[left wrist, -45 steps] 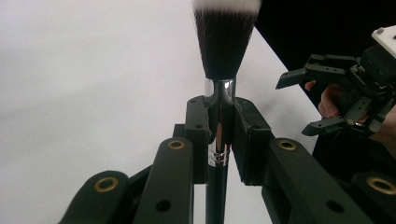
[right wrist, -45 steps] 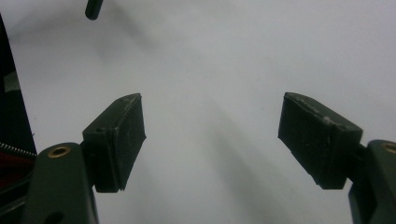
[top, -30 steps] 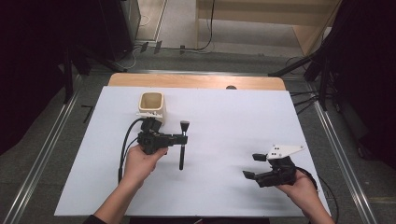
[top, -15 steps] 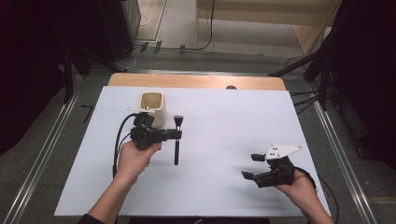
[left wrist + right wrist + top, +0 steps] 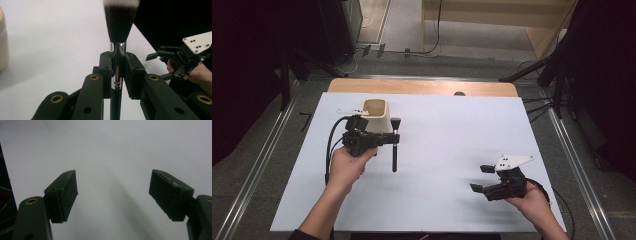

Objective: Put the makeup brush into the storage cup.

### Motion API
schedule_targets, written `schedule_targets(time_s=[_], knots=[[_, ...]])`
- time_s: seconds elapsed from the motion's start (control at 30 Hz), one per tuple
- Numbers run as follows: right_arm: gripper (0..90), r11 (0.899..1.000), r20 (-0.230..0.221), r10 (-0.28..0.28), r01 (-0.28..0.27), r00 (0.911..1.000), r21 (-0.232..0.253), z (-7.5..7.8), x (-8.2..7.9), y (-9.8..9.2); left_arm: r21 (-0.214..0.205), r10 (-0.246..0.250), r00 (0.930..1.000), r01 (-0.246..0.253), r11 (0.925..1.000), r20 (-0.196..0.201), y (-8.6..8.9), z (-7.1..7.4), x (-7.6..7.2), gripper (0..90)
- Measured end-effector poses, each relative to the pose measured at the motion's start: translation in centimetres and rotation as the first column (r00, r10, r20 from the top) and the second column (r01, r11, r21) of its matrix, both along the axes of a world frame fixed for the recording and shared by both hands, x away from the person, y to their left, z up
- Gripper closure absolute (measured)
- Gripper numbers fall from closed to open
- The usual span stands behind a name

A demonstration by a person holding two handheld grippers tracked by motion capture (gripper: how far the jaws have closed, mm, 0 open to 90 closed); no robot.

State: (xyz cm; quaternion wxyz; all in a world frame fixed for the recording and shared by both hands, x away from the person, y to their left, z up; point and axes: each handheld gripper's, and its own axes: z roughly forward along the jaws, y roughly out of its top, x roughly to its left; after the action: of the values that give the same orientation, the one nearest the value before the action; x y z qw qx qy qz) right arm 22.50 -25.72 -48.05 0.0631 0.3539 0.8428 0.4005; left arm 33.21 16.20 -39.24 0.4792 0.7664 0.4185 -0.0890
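The left gripper [image 5: 388, 138] clamps a makeup brush [image 5: 395, 145] just beside the cream cup [image 5: 377, 115] (inside unseen); right gripper [image 5: 482, 178] jaws apart.

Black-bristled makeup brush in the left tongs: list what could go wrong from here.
1. The left tongs clamp the black-bristled makeup brush only on its narrow chrome collar, with the long handle hanging below; it might swivel or slip.
2. The cream square-mouthed cup stands just beside the brush head; a careless swing could knock it over.
3. The right tongs sit open and far off on the white table, too distant to steady the cup.
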Motion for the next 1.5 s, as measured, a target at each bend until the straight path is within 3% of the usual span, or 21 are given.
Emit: schedule_targets(time_s=[0.2,0.33,0.57,0.8,1.5], knots=[[23.8,1.0,0.02,-0.013,0.013,0.9997,0.008,0.2,0.0,-0.2,0.008,0.012,0.9998,-0.012,0.9999,0.015,0.5,0.5,0.1,78.1],[23.9,1.0,0.005,-0.016,0.016,0.9999,0.005,0.0,0.1,-0.2,0.024,0.013,0.9994,-0.014,0.9996,0.031,0.9,1.0,0.2,78.1],[23.8,1.0,-0.002,-0.012,0.012,0.9999,0.001,0.0,0.1,-0.1,-0.004,0.028,0.9995,-0.028,0.9996,0.017,1.8,1.4,0.4,78.1],[23.9,1.0,0.019,-0.008,0.008,0.9998,0.004,0.2,-0.1,0.1,-0.007,0.046,0.9988,-0.046,0.9989,0.014,2.7,2.0,0.9,78.1],[23.9,1.0,0.01,-0.02,0.02,0.9998,0.003,0.1,-0.1,-0.1,0.004,0.105,0.9939,-0.105,0.9944,0.033,3.3,4.7,4.3,78.0]])
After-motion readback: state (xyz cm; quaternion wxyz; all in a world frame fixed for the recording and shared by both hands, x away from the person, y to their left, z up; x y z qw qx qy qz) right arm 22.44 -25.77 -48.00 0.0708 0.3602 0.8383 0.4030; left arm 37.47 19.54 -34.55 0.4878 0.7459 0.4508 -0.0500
